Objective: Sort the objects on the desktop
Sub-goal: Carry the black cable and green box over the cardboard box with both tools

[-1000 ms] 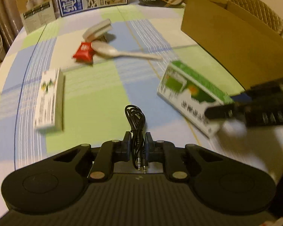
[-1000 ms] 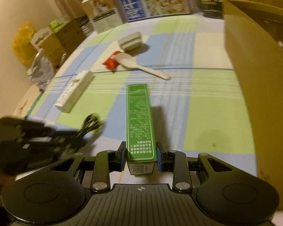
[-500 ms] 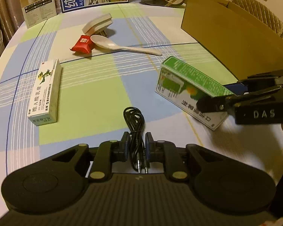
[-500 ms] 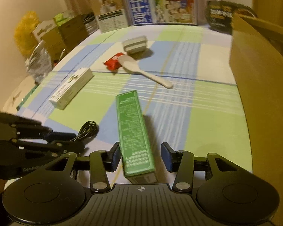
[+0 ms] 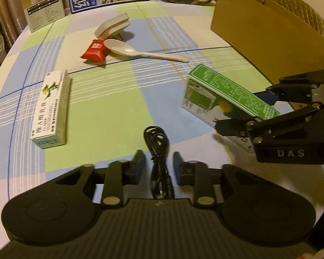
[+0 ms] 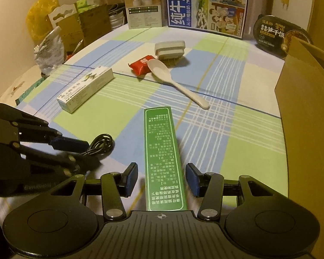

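Surface (image 5: 110, 108): checked cloth in pale green, blue and cream (thin white stripes). Carton (image 6: 164, 157): green, white print. Cable (image 5: 158, 149): black; spoon (image 5: 140, 52): white.

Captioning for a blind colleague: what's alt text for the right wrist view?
The open right gripper straddles a long green cardboard box on the checked tablecloth, pads clear of it. Beyond lie a white plastic spoon and a red wrapped snack.
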